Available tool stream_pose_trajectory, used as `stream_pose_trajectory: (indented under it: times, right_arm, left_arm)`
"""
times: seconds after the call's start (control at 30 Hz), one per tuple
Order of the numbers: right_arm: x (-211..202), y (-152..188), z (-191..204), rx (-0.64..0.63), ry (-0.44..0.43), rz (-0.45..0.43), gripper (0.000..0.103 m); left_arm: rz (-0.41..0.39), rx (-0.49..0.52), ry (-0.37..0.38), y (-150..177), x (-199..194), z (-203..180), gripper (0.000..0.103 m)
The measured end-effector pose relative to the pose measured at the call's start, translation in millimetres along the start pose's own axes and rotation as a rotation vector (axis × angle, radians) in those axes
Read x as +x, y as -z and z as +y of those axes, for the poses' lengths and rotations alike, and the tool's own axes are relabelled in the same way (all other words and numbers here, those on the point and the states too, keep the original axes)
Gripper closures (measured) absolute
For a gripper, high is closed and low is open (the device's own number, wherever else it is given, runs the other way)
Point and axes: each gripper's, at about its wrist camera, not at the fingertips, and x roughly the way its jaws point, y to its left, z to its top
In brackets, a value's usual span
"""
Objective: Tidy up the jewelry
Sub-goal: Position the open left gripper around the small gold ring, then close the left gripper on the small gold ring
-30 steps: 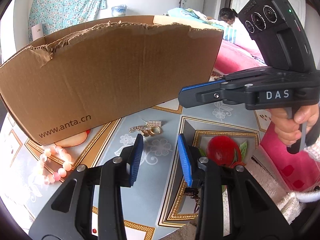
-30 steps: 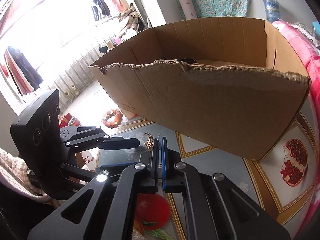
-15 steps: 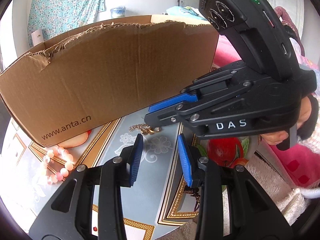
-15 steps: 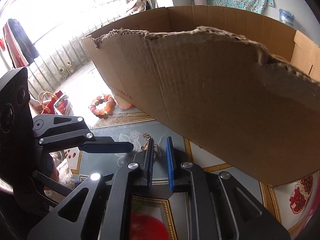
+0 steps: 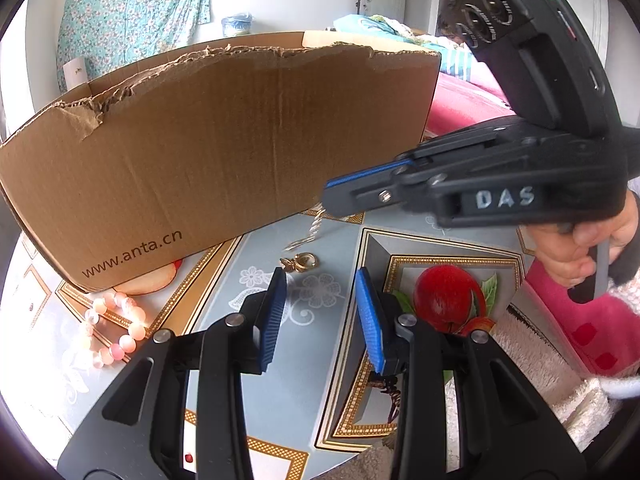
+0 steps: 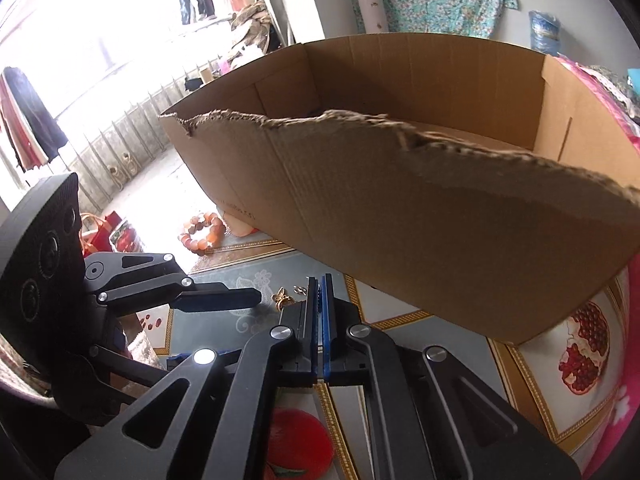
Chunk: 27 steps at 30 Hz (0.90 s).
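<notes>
A large cardboard box [image 5: 224,148] stands on the patterned table; it also fills the right wrist view [image 6: 420,216]. My right gripper [image 5: 332,200] is shut on a thin silvery chain [image 5: 314,228] that hangs from its tip above the table, close to the box wall. In its own view the right gripper [image 6: 320,300] has its blue pads pressed together. A small gold ring and charm [image 5: 300,262] lie on the table below, also seen in the right wrist view [image 6: 286,296]. My left gripper [image 5: 320,304] is open and empty, just short of the gold pieces. A pink bead bracelet [image 5: 114,332] lies at the left.
The bead bracelet [image 6: 202,230] lies by the box's left corner. A pink cloth [image 5: 460,96] lies beyond the box to the right. A fluffy white mat [image 5: 540,360] borders the table at the right.
My right gripper dipped to the jewelry pile, closed on the chain and lifted it up and to the right. The gold ring and charm stayed on the table. The left gripper held still.
</notes>
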Motion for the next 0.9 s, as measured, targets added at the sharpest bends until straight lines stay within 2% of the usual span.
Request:
stream_pose_trajectory:
  times: [0.27, 0.4, 0.53, 0.7, 0.9]
  right_arm:
    - [-40, 22, -28, 0.193, 0.038, -0.106, 0.101]
    - [-32, 37, -34, 0.267, 0.023, -0.110, 0.101]
    - [-21, 44, -35, 0.292, -0.001, -0.096, 0.101]
    - [-16, 45, -37, 0.291, -0.035, -0.095, 0.101]
    - [-15, 48, -42, 0.296, -0.057, -0.098, 0.101]
  left_arm:
    - [-0.011, -0.016, -0.001, -2, -6, 9, 0.073]
    - [-0.014, -0.013, 0.020, -7, -6, 12, 0.076]
    - [0.007, -0.028, 0.055, -12, -1, 13, 0.078]
    - [0.027, -0.075, 0.054, -15, 6, 20, 0.078]
    - [0.042, -0.089, 0.095, -20, 10, 19, 0.078]
